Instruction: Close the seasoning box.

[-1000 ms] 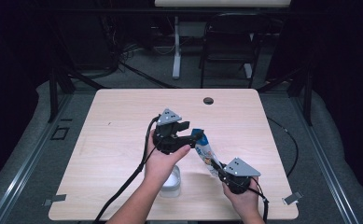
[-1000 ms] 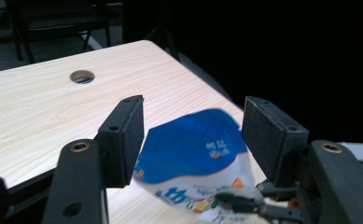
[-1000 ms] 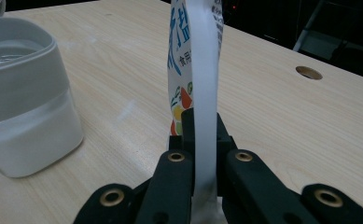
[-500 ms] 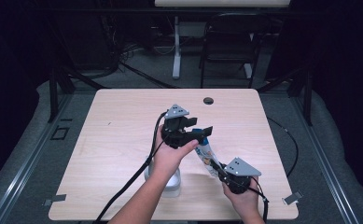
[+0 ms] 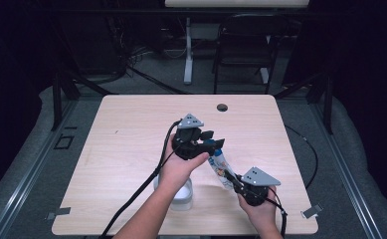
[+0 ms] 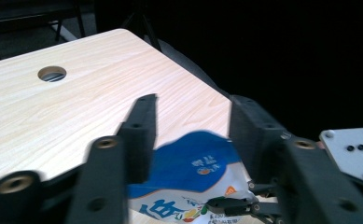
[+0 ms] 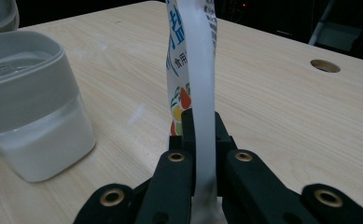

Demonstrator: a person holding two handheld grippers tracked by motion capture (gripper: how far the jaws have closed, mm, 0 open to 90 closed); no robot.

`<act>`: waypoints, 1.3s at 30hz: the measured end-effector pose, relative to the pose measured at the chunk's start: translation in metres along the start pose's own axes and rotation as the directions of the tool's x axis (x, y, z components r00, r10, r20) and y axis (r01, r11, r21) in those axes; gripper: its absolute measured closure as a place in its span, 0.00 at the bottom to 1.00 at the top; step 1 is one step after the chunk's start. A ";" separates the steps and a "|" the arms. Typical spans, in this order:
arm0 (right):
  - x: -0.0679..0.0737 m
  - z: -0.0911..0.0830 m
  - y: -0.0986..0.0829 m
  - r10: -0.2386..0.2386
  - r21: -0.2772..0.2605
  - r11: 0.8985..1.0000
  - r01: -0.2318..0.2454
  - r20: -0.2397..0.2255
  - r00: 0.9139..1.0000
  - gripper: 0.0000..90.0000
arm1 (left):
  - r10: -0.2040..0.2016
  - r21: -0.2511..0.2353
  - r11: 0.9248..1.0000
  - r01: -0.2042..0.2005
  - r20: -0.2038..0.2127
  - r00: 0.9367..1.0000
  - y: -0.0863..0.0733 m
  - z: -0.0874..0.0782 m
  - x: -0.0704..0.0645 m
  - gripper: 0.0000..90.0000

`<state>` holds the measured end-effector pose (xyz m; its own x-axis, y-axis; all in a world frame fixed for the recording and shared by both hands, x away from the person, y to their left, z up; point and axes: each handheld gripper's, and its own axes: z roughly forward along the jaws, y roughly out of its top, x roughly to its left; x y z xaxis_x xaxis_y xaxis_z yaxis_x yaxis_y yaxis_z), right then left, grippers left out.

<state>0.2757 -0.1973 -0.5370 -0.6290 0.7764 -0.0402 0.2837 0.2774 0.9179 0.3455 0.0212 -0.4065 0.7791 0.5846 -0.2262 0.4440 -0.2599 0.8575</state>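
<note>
A blue and white printed pouch (image 5: 219, 165) stands tilted over the table's front right part. My right gripper (image 5: 232, 179) is shut on its lower edge; in the right gripper view the pouch's white seam (image 7: 200, 84) rises straight up from between the closed jaws. My left gripper (image 5: 217, 141) hovers at the pouch's blue top and is open. In the left gripper view the blue top (image 6: 193, 163) lies between and below the spread jaws, without clear contact. A white container (image 7: 30, 116) with pale contents sits left of the pouch, partly under the left forearm (image 5: 181, 194).
The wooden table (image 5: 131, 129) has a round cable hole (image 5: 222, 107) near its far edge. A chair (image 5: 243, 50) and stand legs sit beyond it. Cables trail from both grippers. The right gripper's grey plate (image 6: 352, 149) is close beside the left jaws.
My left gripper has shifted a little right and farther from the person, settling over the pouch's top. The right gripper has kept its grip and place.
</note>
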 end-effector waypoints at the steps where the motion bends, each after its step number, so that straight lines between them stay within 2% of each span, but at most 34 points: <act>1: 0.000 0.001 0.000 -0.003 0.005 1.000 0.003 0.000 1.000 1.00 | 0.002 0.007 1.000 -0.002 -0.003 1.000 0.000 0.000 0.000 0.67; 4: -0.001 0.001 -0.001 0.011 -0.002 1.000 -0.011 -0.001 1.000 1.00 | 0.005 0.021 1.000 -0.005 -0.004 1.000 -0.001 -0.001 0.000 0.74; 12: -0.001 0.002 -0.001 0.007 0.004 1.000 -0.007 0.007 1.000 1.00 | 0.022 0.020 1.000 -0.022 -0.008 1.000 -0.002 0.003 -0.003 0.95; 21: -0.002 0.004 -0.004 0.007 0.010 1.000 -0.007 0.011 1.000 1.00 | 0.069 0.029 0.997 -0.068 -0.026 0.997 -0.004 0.008 -0.009 0.98; 28: -0.005 0.011 -0.010 -0.021 0.090 0.996 0.020 0.018 1.000 1.00 | 0.092 0.042 0.995 -0.092 0.003 0.996 -0.007 0.020 -0.020 0.99; 31: -0.007 0.012 -0.012 -0.001 0.084 0.996 -0.001 0.020 1.000 1.00 | 0.099 0.040 0.994 -0.100 0.016 0.995 -0.007 0.024 -0.025 0.99; 39: -0.010 0.014 -0.017 0.006 0.096 0.995 -0.009 0.033 0.999 1.00 | 0.097 0.041 0.994 -0.100 0.069 0.993 -0.011 0.036 -0.039 0.99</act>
<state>0.2867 -0.2018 -0.5576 -0.6028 0.7965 -0.0474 0.3577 0.3229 0.8762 0.3265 -0.0258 -0.4233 0.8472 0.5022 -0.1733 0.3817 -0.3486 0.8561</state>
